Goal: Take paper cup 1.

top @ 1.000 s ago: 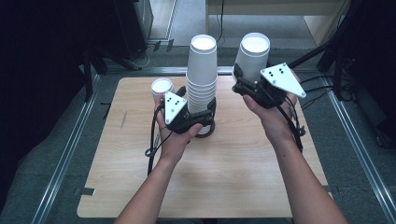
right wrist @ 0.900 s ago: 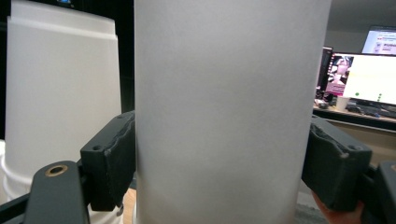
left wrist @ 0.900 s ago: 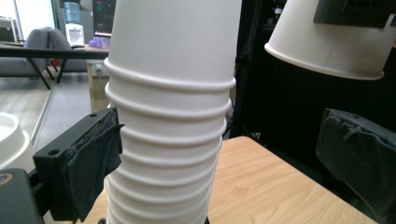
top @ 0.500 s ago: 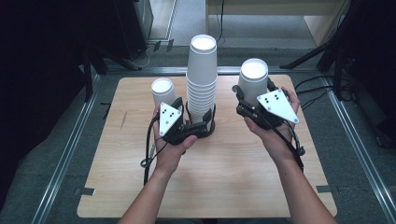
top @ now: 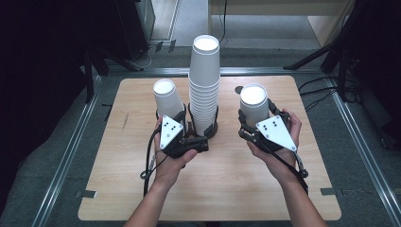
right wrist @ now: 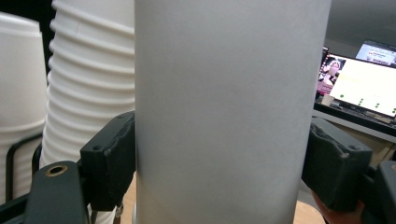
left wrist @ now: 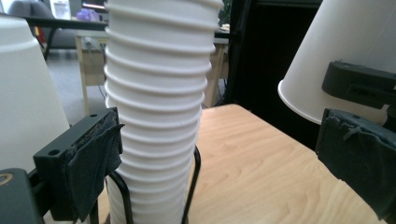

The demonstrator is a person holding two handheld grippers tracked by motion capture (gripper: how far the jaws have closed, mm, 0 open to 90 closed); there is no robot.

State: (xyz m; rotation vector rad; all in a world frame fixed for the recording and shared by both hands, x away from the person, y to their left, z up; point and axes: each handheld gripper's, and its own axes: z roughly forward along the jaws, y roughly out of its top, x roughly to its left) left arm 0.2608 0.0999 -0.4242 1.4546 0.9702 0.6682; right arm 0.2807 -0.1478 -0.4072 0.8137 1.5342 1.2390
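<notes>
— White upside-down paper cup, right of centre: what holds it?
— Right gripper clamps it.
— Left gripper?
— Jaws apart beside the tall white cup stack, centre.

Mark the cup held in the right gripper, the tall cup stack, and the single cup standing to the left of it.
held paper cup (top: 254, 108), high view, upper side wall.
stack of paper cups (top: 204, 90), high view, ribbed middle of the stack.
lone upside-down paper cup (top: 167, 100), high view, side wall.
</notes>
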